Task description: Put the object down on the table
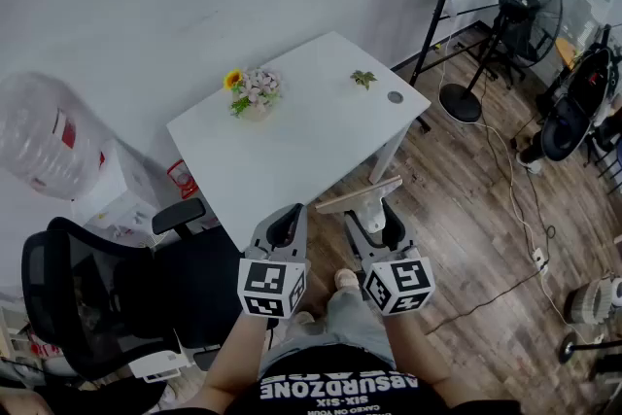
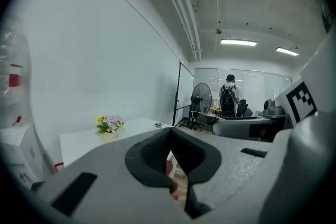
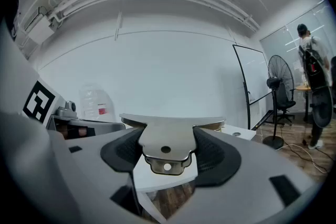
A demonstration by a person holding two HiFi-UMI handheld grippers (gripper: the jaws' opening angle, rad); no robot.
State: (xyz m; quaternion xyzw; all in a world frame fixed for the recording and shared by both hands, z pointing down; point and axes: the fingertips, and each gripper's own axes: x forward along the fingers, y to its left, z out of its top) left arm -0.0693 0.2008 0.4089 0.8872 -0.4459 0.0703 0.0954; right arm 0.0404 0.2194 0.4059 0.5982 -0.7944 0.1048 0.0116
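- One flat metal object point(image 1: 360, 195) is clamped by its shank between the wide-set jaws of the right gripper point(image 1: 374, 219).
- It is in the air, at the near edge of the white table point(image 1: 301, 126) and not resting on it.
- The left gripper point(image 1: 285, 226) is closed on nothing.
- Nothing is set down yet. Judging by this, reaching over the tabletop, lowering and letting go all remain.

Flowers point(image 1: 255, 89) far left; small plant point(image 1: 363, 79) far right. Black chair point(image 1: 92, 301) near left. Standing fan point(image 1: 532, 0) far right. Water jug point(image 1: 44, 146) left.
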